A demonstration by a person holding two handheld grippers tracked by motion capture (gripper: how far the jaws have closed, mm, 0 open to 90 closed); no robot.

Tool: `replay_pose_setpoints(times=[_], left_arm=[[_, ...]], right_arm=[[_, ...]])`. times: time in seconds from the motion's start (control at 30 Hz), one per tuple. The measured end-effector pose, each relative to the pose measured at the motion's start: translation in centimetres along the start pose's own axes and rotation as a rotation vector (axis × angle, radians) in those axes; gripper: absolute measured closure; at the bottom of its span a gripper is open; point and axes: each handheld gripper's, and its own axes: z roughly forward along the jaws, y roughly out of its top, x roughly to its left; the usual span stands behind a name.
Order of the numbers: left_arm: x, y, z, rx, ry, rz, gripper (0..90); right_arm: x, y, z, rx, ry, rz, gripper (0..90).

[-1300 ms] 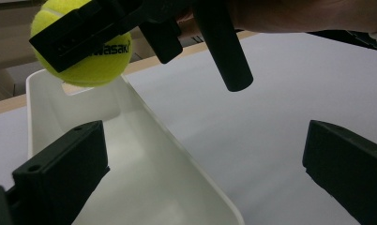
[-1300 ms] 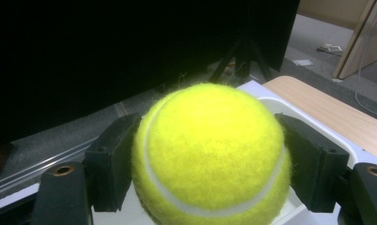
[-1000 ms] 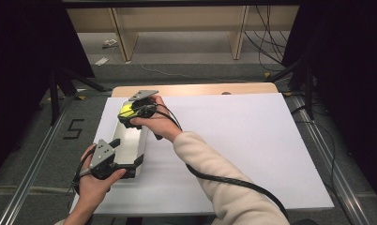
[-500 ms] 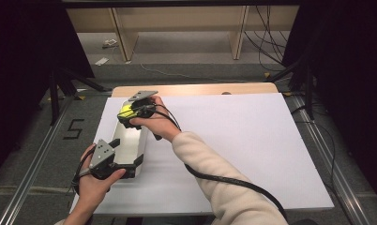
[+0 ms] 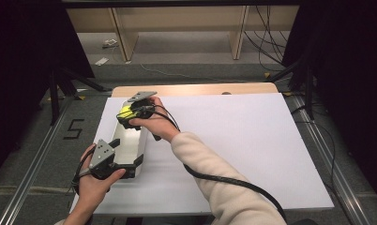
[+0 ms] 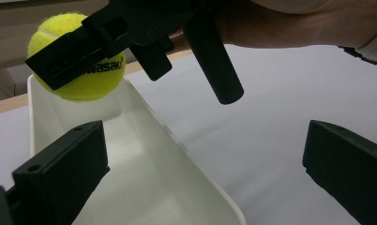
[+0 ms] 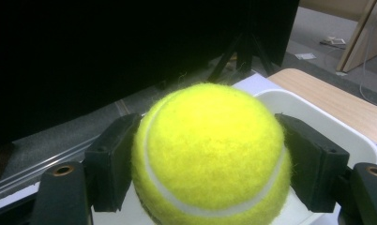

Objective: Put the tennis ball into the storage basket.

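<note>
The right gripper [image 5: 126,114] was clenched on the tennis ball [image 7: 210,154], directly above the far end of the white tray [image 5: 128,140]. The tray's long axis ran toward the left gripper [image 5: 125,165], whose spread jaws straddled its near end, grasping nothing.

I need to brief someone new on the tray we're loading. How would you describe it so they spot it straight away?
Start at the big white board covering the table, then look to its left edge. There lies a long, narrow white tray, running from the left gripper at its near end to the right gripper, which holds a yellow tennis ball over its far end. It is the only raised, walled thing on the flat board.
</note>
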Motion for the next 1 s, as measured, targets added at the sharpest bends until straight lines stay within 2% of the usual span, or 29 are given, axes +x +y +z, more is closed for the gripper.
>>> replay_pose_setpoints(times=[1.0], left_arm=[[0.01, -0.01, 0.04, 0.001, -0.002, 0.0, 0.0]], right_arm=[[-0.23, -0.81, 0.89, 0.041, -0.009, -0.007, 26.6]])
